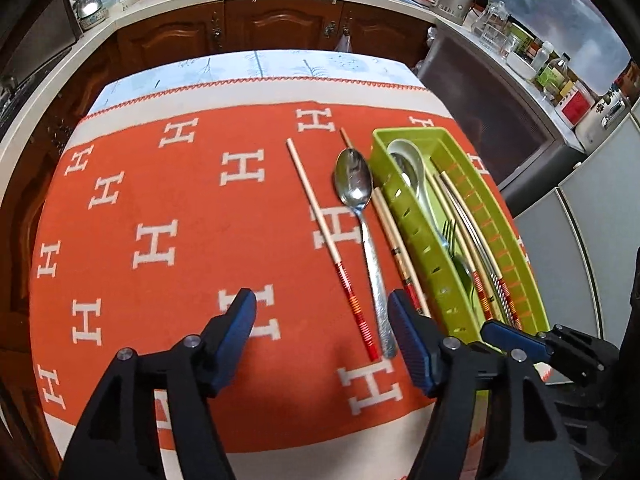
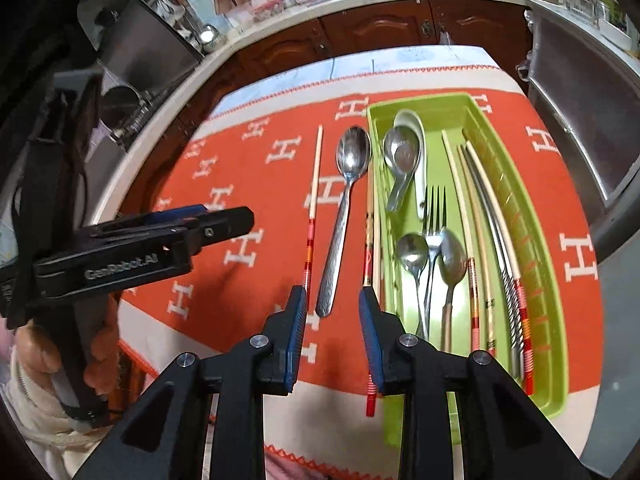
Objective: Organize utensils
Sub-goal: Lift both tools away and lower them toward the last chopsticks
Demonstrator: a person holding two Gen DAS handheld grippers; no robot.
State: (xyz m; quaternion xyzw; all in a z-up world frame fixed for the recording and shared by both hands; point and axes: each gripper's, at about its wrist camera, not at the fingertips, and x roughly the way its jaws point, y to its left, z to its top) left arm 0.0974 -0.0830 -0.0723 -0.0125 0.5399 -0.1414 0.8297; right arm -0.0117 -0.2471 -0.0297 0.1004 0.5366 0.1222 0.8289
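A steel spoon (image 1: 360, 208) lies on the orange cloth between two wooden chopsticks with red-banded ends, one on its left (image 1: 320, 216) and one (image 1: 394, 244) against the green utensil tray (image 1: 412, 236). My left gripper (image 1: 322, 308) stands open above the cloth, with the near ends of the left chopstick and the spoon showing in its gap. My right gripper (image 2: 332, 304) is open a little, and the spoon (image 2: 344, 200) handle's end shows between its fingers without the pads touching it. The tray (image 2: 424, 100) holds spoons, a fork and several chopsticks.
The table carries an orange cloth with white H marks (image 1: 156, 240), bare on the left. Wooden cabinets (image 1: 280, 24) and a cluttered counter run behind. A steel appliance (image 1: 492, 128) stands right of the table. A hand (image 2: 36, 348) holds the left gripper (image 2: 236, 218).
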